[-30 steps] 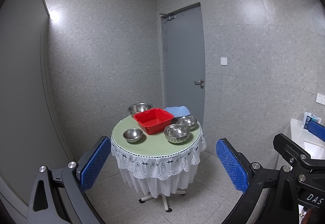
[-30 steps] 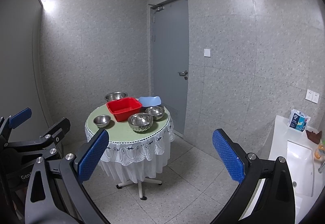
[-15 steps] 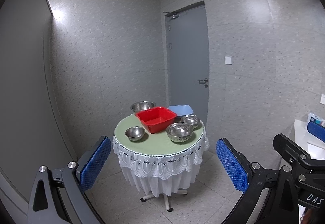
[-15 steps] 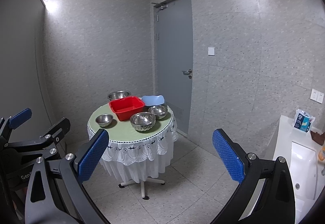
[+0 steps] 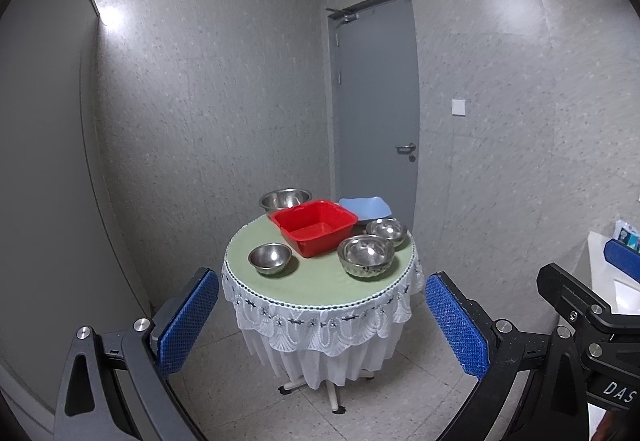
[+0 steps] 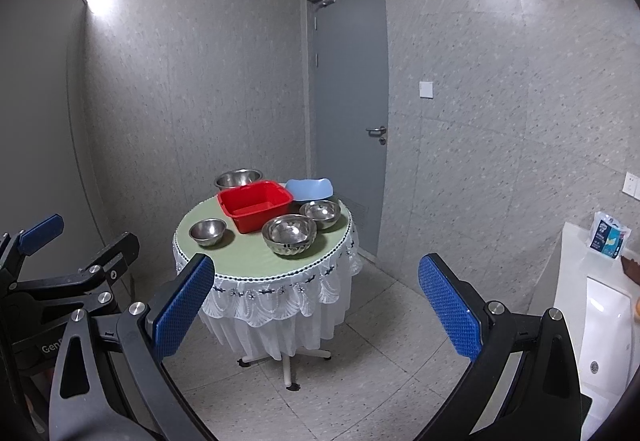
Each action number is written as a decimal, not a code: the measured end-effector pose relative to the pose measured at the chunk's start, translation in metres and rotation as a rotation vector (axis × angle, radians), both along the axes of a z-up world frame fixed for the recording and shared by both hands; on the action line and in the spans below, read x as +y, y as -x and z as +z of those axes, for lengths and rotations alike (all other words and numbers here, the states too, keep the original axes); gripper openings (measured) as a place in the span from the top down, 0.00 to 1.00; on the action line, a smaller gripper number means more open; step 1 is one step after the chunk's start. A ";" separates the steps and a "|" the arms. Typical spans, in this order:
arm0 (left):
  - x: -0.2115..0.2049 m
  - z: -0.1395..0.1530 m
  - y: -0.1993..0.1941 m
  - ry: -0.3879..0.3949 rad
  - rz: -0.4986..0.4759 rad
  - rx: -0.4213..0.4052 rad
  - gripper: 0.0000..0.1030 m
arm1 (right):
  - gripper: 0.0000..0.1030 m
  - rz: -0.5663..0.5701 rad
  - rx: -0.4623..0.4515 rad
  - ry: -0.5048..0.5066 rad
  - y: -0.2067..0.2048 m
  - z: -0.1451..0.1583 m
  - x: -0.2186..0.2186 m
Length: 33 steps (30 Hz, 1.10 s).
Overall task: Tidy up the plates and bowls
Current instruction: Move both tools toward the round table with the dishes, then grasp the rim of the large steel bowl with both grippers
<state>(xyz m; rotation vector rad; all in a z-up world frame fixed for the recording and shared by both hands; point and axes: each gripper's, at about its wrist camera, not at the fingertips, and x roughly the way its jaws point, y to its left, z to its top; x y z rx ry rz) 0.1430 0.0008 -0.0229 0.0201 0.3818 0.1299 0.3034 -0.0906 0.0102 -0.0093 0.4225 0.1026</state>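
Both grippers hang well short of the round table [image 5: 320,291], holding nothing. The left gripper [image 5: 322,315] has its blue pads spread wide, and the right gripper [image 6: 316,305] is spread just as wide. On the green tabletop a red tub [image 5: 315,227] sits in the middle. A small steel bowl [image 5: 269,258] stands apart to its left, a patterned steel bowl [image 5: 366,255] near the front right, and another steel bowl [image 5: 386,231] just behind that. The large steel bowl [image 5: 285,199] is partly hidden behind the tub, as is a pale blue dish [image 5: 365,207] (plate or bowl, hard to tell). A sink [image 6: 600,321] is cut off at the right edge.
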 end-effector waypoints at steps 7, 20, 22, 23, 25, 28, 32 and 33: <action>0.061 -0.005 -0.072 -0.006 -0.027 0.021 0.01 | 0.00 -0.022 0.020 -0.003 -0.051 -0.012 0.044; 0.199 0.011 -0.233 -0.013 -0.092 0.074 0.01 | 0.00 -0.045 0.075 -0.042 -0.178 -0.011 0.137; 0.220 0.014 -0.261 -0.003 -0.088 0.084 0.01 | 0.00 -0.028 0.079 -0.039 -0.202 -0.010 0.154; 0.228 0.015 -0.273 0.002 -0.088 0.082 0.01 | 0.00 -0.026 0.080 -0.033 -0.216 -0.009 0.161; 0.250 0.015 -0.308 0.010 -0.091 0.104 0.01 | 0.00 -0.012 0.084 -0.041 -0.241 -0.008 0.175; 0.271 0.015 -0.354 0.008 -0.077 0.121 0.01 | 0.00 0.001 0.086 -0.030 -0.287 -0.008 0.194; 0.298 0.012 -0.433 0.008 -0.061 0.145 0.01 | 0.00 0.022 0.086 -0.005 -0.357 -0.012 0.220; 0.308 0.010 -0.459 0.025 -0.064 0.161 0.01 | 0.00 0.029 0.090 -0.002 -0.372 -0.015 0.225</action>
